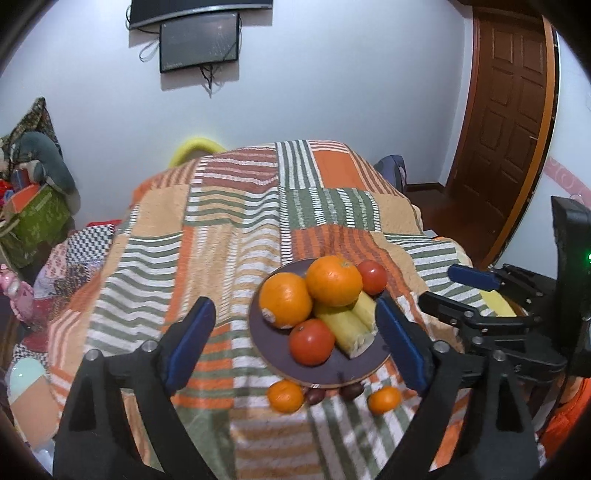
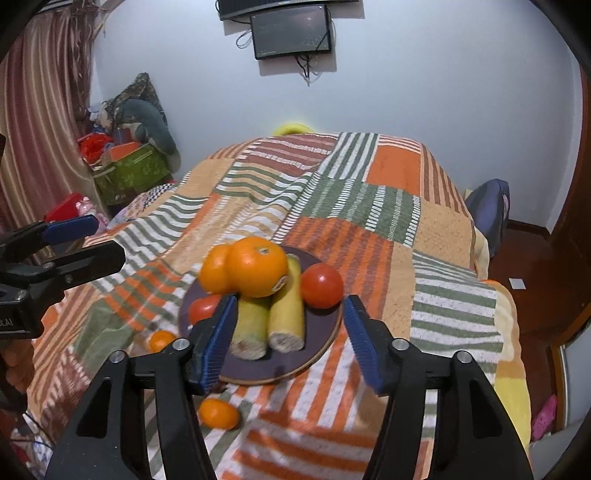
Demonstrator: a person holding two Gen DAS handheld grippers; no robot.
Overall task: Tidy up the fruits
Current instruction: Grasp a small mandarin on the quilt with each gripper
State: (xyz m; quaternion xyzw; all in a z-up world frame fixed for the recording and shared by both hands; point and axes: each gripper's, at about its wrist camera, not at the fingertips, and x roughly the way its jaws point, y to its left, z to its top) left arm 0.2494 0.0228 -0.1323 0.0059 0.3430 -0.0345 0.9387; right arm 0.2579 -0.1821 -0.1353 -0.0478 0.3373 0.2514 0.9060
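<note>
Nearest the left wrist camera, left gripper point(image 1: 295, 343) with jaws spread wide and nothing between them, hovering above the near edge of the bed; in the right wrist view, right gripper point(image 2: 290, 339) likewise spread and empty, its blue pads framing the near ends of the cut yellow pieces without visibly touching them. Just past the fingers, on the striped blanket point(image 1: 229, 206), two small mandarins point(image 1: 285, 396) off the plate, one to each side, and between them two small dark fruits point(image 1: 316, 396) tucked against the rim, kind impossible to tell. Then the dark plate point(image 1: 273, 354), resting on soft bedding and looking slightly tilted, loaded with two large oranges point(image 1: 334, 281), two tomatoes point(image 1: 312, 341) and two yellow cut pieces point(image 1: 349, 326), perhaps banana; the oranges stacked on top of the yellow pieces. Risk, as a judgement: a heap on a yielding mattress, so any nudge to the rim or pull on a lower piece likely to send the oranges rolling off onto the blanket or the floor; tomatoes easily bruised under a hard pinch; round loose fruits apt to slip from flat pads. Farther back, a wall-mounted screen point(image 2: 291, 31), a green box point(image 2: 129, 173) of clutter at the left, and a wooden door point(image 1: 506, 122) at the right.
</note>
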